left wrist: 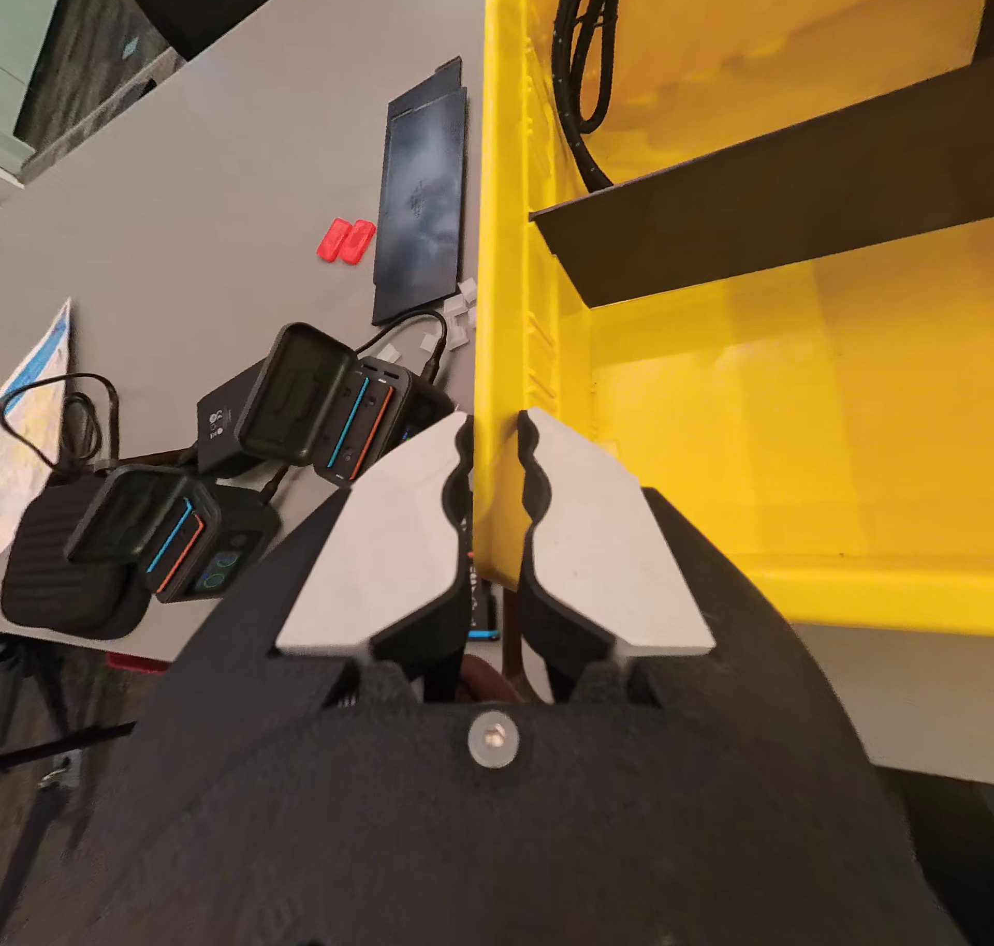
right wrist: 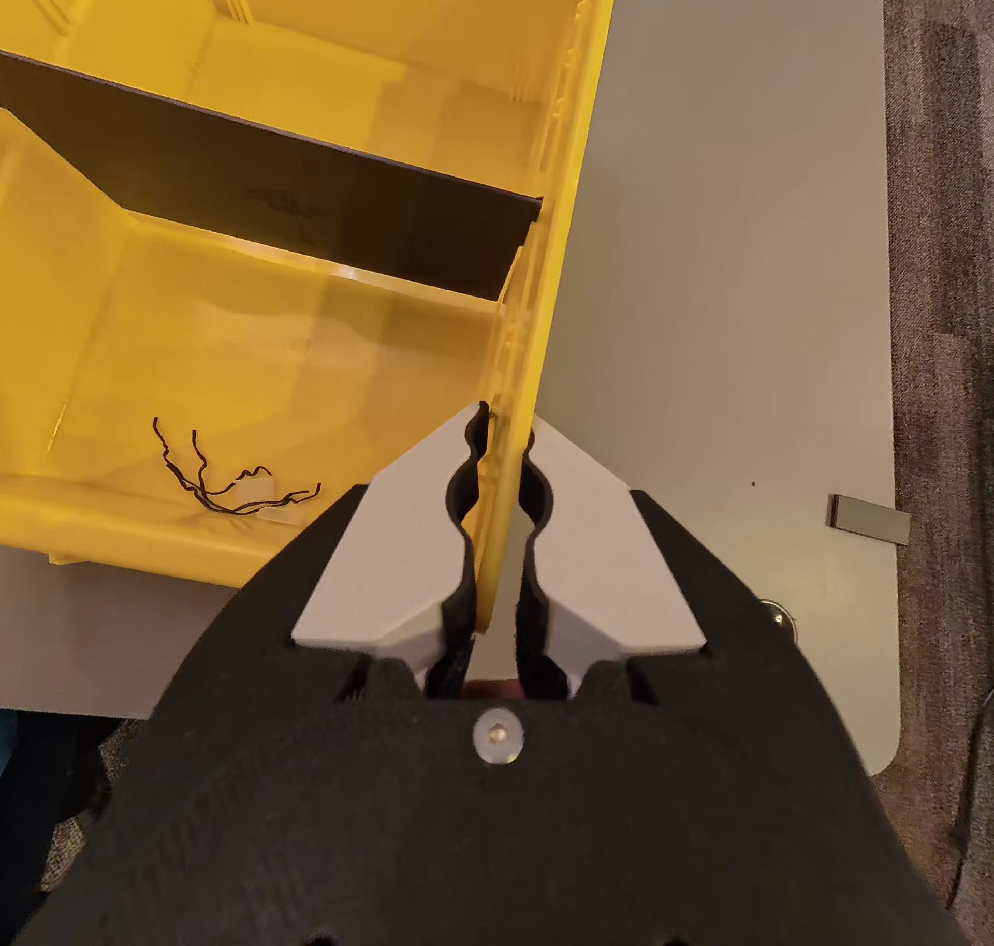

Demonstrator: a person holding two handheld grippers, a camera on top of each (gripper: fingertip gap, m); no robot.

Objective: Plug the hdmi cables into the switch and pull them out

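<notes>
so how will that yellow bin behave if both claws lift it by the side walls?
Likely light: the yellow bin holds little beyond a cable and loose threads. Its thin wall may flex. Glossy plastic could slip.

Black divider (right wrist: 279, 205) across yellow bin (right wrist: 559, 210); open table (right wrist: 726, 221) beside.

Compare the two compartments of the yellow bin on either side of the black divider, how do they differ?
In the yellow bin, the far compartment beyond the black divider holds a looped black cable; the near compartment holds only thin black wire strands and small pale scraps. The near one's walls sit between the fingers of the left gripper and right gripper; the far one is untouched. Both share yellow plastic walls.
</notes>
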